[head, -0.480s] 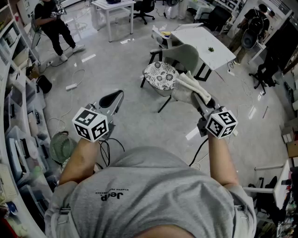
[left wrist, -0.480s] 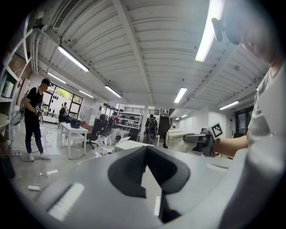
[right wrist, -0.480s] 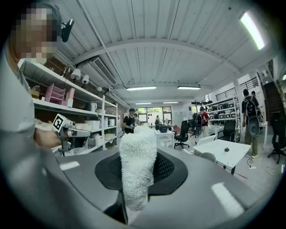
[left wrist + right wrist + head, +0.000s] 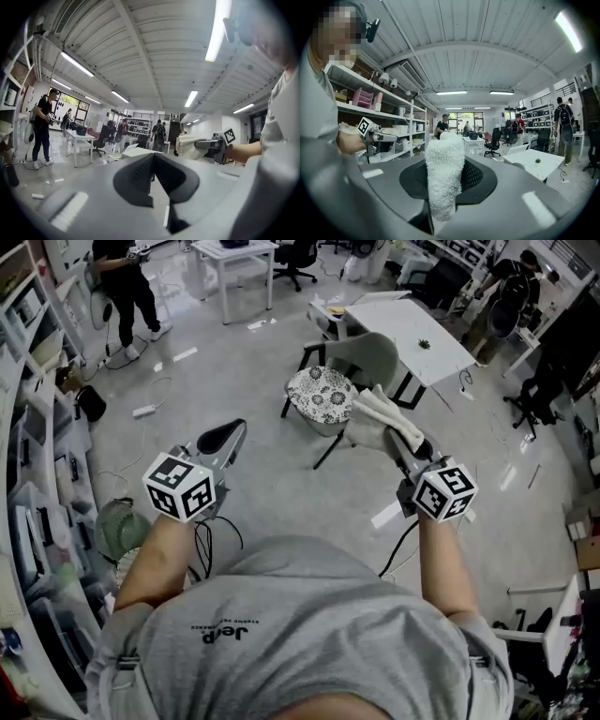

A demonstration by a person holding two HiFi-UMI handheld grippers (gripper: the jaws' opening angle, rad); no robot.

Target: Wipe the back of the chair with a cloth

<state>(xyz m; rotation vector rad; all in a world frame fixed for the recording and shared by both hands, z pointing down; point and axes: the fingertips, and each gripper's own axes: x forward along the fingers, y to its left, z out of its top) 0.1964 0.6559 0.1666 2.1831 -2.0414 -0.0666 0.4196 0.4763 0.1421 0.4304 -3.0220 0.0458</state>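
Grey floor (image 4: 253,362) spreads below, with a white table (image 4: 412,334) at the far side. The chair (image 4: 370,357) stands against that table, its patterned seat (image 4: 322,393) facing the person. A small fan (image 4: 122,532) sits on the floor at lower left. The white cloth (image 4: 380,418) is held in the air on the near side of the chair, pinched by the right gripper (image 4: 411,442). The left gripper (image 4: 230,435) is closed with nothing in it. Both grippers sit about where they were half a second ago; the bystander (image 4: 127,277) at upper left has stepped farther off.
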